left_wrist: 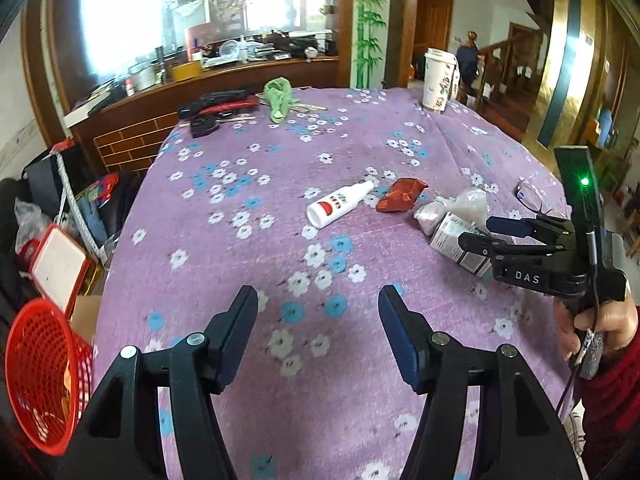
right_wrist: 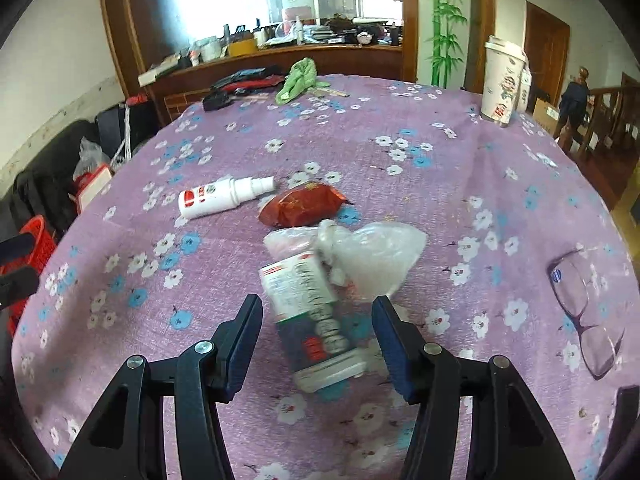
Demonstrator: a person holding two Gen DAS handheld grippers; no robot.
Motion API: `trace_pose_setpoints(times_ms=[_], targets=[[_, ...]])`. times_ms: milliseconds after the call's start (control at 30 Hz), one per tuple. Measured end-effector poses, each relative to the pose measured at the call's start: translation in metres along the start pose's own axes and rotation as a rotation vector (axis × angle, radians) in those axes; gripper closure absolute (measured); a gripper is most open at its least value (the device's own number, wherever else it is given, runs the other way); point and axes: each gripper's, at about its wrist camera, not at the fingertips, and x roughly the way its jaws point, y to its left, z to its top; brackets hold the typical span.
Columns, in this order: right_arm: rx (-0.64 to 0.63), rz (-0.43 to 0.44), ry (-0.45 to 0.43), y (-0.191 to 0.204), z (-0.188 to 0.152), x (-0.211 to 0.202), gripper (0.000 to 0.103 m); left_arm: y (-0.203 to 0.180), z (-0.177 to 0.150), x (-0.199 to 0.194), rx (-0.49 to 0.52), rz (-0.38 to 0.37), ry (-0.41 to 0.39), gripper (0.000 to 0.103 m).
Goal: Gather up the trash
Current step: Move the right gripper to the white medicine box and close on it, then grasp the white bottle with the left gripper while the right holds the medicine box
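Trash lies on the purple flowered tablecloth [left_wrist: 248, 248]: a white bottle [right_wrist: 224, 196] on its side, a red wrapper [right_wrist: 304, 204], a clear plastic bag [right_wrist: 376, 252] and a printed carton [right_wrist: 308, 308]. My right gripper [right_wrist: 318, 308] is open and straddles the carton's near half, with its pads clear of the sides. In the left wrist view the same gripper [left_wrist: 476, 231] reaches in from the right over the carton [left_wrist: 456, 240]. My left gripper [left_wrist: 319, 300] hovers open over bare cloth, nothing between its fingers, short of the bottle [left_wrist: 340, 204].
A red mesh basket [left_wrist: 40, 372] stands off the table's left edge. Eyeglasses [right_wrist: 584, 312] lie at the right. A tall paper cup [right_wrist: 502, 84], a green cloth [right_wrist: 298, 80] and dark items sit at the far side. A person's hand [left_wrist: 600, 332] holds the right gripper.
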Motion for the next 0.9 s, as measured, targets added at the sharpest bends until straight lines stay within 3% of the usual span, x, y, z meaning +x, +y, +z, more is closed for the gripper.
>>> trace_pose_setpoints(times_ms=[167, 233, 267, 367, 500, 600, 767, 800, 900], targets=[[0.020, 0.054, 0.013, -0.007, -0.001, 0.007, 0.043, -0.017, 0.024, 0.019, 0.067, 0.005, 0.013, 0.037], [0.013, 0.072, 0.029, -0.004, -0.004, 0.012, 0.061, -0.024, 0.032, 0.031, 0.102, 0.013, 0.021, 0.036], [0.011, 0.078, 0.039, -0.002, -0.005, 0.015, 0.064, -0.026, 0.036, 0.038, 0.116, 0.026, 0.028, 0.036], [0.021, 0.103, 0.030, -0.004, -0.009, 0.017, 0.065, -0.031, 0.045, 0.059, 0.139, 0.046, 0.062, 0.035], [0.101, 0.268, -0.010, -0.019, -0.010, 0.011, 0.065, -0.032, 0.055, 0.090, 0.149, 0.065, 0.096, 0.035], [0.120, 0.326, -0.060, -0.023, -0.010, 0.002, 0.065, -0.030, 0.064, 0.111, 0.129, 0.048, 0.112, 0.035], [0.179, 0.316, -0.107, -0.034, -0.009, -0.005, 0.065, -0.032, 0.077, 0.152, 0.125, 0.053, 0.155, 0.036], [0.191, 0.307, -0.118, -0.037, -0.008, -0.006, 0.065, -0.033, 0.078, 0.159, 0.128, 0.054, 0.166, 0.037], [0.206, 0.304, -0.134, -0.041, -0.007, -0.009, 0.065, -0.033, 0.080, 0.176, 0.135, 0.055, 0.196, 0.057]])
